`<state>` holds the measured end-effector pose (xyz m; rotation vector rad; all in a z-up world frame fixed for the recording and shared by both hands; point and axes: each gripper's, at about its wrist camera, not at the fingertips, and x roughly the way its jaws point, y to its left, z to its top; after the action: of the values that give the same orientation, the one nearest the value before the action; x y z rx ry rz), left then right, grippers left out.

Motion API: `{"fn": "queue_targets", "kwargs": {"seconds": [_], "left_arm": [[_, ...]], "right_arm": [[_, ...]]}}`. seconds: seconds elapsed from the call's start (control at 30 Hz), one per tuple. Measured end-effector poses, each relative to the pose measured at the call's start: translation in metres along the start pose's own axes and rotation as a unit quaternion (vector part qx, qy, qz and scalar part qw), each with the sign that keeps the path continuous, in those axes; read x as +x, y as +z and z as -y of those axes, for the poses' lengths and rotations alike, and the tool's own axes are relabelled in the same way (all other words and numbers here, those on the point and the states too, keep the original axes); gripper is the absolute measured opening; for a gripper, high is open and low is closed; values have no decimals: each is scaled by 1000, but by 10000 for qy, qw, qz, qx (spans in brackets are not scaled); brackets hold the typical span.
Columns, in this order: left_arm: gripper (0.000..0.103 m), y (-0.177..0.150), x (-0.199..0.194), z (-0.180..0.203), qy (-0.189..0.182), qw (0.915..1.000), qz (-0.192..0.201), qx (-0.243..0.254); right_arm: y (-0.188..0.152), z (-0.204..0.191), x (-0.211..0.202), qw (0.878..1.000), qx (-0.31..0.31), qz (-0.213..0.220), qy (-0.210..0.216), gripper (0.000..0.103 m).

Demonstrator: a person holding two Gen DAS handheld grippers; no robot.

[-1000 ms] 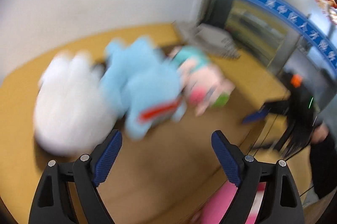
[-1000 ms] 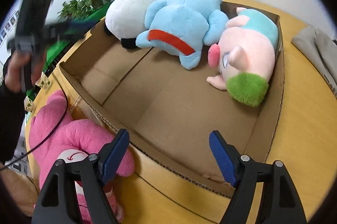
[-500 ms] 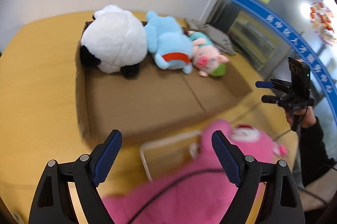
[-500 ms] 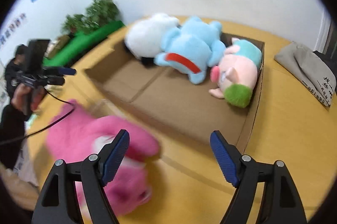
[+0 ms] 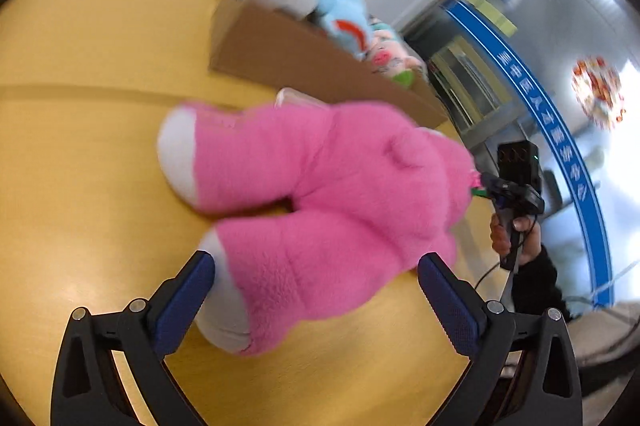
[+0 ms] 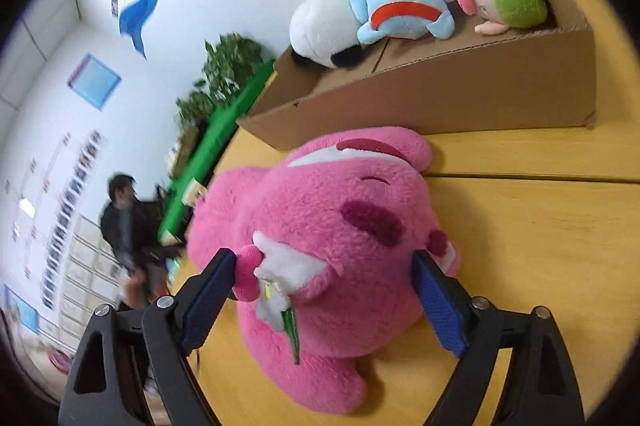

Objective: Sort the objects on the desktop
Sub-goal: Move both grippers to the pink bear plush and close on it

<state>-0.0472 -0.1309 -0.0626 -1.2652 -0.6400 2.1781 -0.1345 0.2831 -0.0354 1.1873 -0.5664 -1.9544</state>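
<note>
Between the wide-spread jaws of the left gripper (image 5: 316, 290), which have just been opening, lies one leg of the pink plush bear (image 5: 320, 185), not yet pinched. The right gripper (image 6: 324, 286), also just widened, brackets its head the same way, seemingly for a two-handed lift. At one o'clock waits the cardboard box (image 6: 460, 93) with three sorted toys on the table (image 6: 540, 226).

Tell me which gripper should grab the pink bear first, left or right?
Right, probably: the right gripper already straddles the pink bear at its head, nearest the box. The left gripper only brackets a leg.
</note>
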Motion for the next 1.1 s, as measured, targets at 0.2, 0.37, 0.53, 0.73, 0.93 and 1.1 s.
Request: {"fn": "queue_targets", "kwargs": {"seconds": [0.2, 0.37, 0.53, 0.73, 0.93, 1.1], "left_arm": [[79, -5, -5, -12, -202, 9989, 241, -343], [65, -17, -16, -11, -163, 9986, 250, -432], [97, -25, -26, -9, 242, 9991, 293, -210], [101, -32, 6, -12, 53, 9999, -104, -112], [82, -30, 14, -8, 59, 9997, -63, -243], [49, -35, 11, -1, 191, 9991, -79, -358]], "right_arm": [[0, 0, 7, 9998, 45, -90, -148, 91], [-36, -41, 6, 9904, -807, -446, -1033, 88], [-46, -46, -18, 9858, -971, -50, -1367, 89], [-32, -20, 5, 9961, -462, -39, -747, 90], [-35, -22, 14, 9922, -576, 453, -1006, 66], [-66, -52, -10, 9811, -731, 533, -1713, 61]]}}
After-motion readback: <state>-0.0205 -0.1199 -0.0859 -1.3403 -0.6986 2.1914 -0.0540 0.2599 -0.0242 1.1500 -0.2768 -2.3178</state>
